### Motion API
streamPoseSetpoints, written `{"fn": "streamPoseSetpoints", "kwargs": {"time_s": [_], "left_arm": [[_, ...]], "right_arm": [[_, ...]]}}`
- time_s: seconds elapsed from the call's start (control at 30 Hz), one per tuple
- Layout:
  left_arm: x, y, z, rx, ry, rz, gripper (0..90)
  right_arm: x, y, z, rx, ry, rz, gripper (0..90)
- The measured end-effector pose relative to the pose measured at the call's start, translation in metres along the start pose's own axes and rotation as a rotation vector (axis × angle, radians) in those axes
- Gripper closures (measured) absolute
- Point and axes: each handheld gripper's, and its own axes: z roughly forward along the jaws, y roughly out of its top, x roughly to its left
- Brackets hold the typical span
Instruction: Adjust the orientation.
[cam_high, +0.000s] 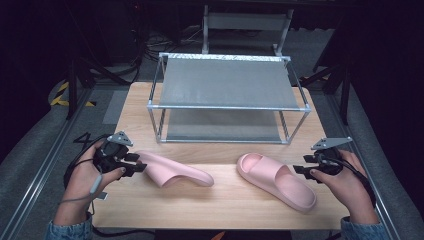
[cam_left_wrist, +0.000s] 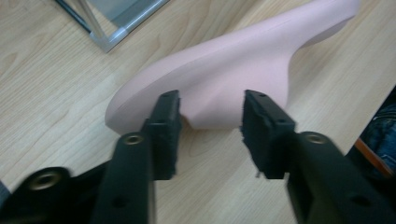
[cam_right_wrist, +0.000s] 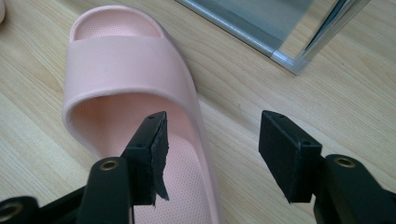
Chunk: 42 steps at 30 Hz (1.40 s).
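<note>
Left tongs (cam_high: 136, 164) sit spread wide at the heel end of the tipped-over slipper (cam_high: 175, 171), jaws flanking it, nothing gripped. Mid-desk (cam_high: 220, 205), the two-tier rack (cam_high: 227, 82) waits behind. Right tongs (cam_high: 303, 165), gaping and empty, straddle the upright slipper's (cam_high: 277, 181) side wall. Likely step: grasping both; next they must close firmly.

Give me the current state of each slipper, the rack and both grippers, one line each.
Left slipper: on its side on the table, ungripped.
Right slipper: upright, sole down on the table, ungripped.
Rack: standing at the table's far side, both shelves bare.
Left gripper: open, jaws either side of the left slipper's edge.
Right gripper: open, one jaw over the right slipper's footbed, the other outside its rim.
</note>
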Motion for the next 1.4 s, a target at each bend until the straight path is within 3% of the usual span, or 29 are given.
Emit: {"fn": "streamPoseSetpoints", "kwargs": {"time_s": [0.2, 0.4, 0.6, 0.8, 1.27, 1.4], "left_arm": [[-0.004, 0.003, -0.002, 0.006, -0.03, -0.01, 79.8], [-0.018, 0.015, 0.004, 0.035, -0.039, 0.035, 89.9], [-0.031, 0.027, 0.015, 0.051, -0.068, 0.095, 90.0], [-0.039, 0.036, 0.028, 0.077, -0.092, 0.123, 90.0], [-0.042, 0.047, 0.057, 0.14, -0.149, 0.148, 89.9], [-0.04, 0.051, 0.063, 0.162, -0.143, 0.153, 89.1]], "right_arm": [[0.002, 0.0, 0.001, 0.008, -0.005, -0.009, 43.0], [0.004, -0.002, -0.002, 0.006, -0.009, -0.014, 42.6], [0.004, -0.006, -0.002, 0.019, -0.015, -0.005, 41.9], [0.004, -0.008, -0.001, 0.027, -0.014, -0.001, 41.8], [0.005, -0.016, -0.001, 0.038, -0.015, 0.011, 41.5], [0.005, -0.021, -0.003, 0.04, -0.016, 0.016, 41.1]]}}
